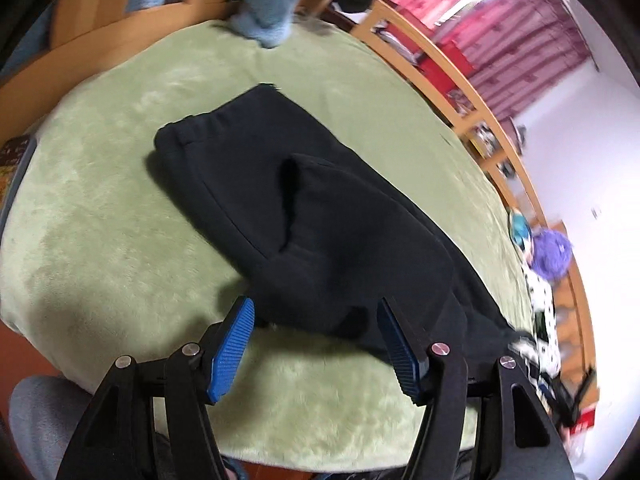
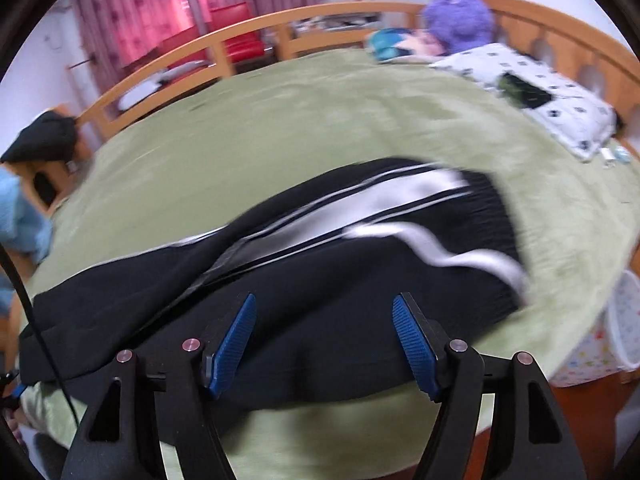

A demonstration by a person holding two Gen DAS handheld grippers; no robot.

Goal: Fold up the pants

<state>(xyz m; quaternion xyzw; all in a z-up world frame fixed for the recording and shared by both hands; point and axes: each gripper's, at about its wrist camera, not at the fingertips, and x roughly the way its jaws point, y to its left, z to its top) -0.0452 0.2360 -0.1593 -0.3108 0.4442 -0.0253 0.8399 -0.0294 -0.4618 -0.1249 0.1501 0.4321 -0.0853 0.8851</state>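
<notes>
Black pants (image 1: 304, 216) lie folded over on a green blanket (image 1: 120, 208), waistband at the far left, a fold ridge in the middle. My left gripper (image 1: 316, 312) hovers open over the near edge of the cloth, nothing between its blue pads. In the right wrist view the same black pants (image 2: 320, 280) show white stripes and a white drawstring. My right gripper (image 2: 324, 312) is above the dark cloth, jaws wide apart and empty. The right view is motion-blurred.
A wooden bed rail (image 2: 240, 36) runs along the far side. A spotted pillow (image 2: 532, 92) and purple plush toy (image 2: 460, 20) lie at the bed's head. Light blue cloth (image 1: 272, 8) sits at the far edge. A white basket (image 2: 624, 320) stands beside the bed.
</notes>
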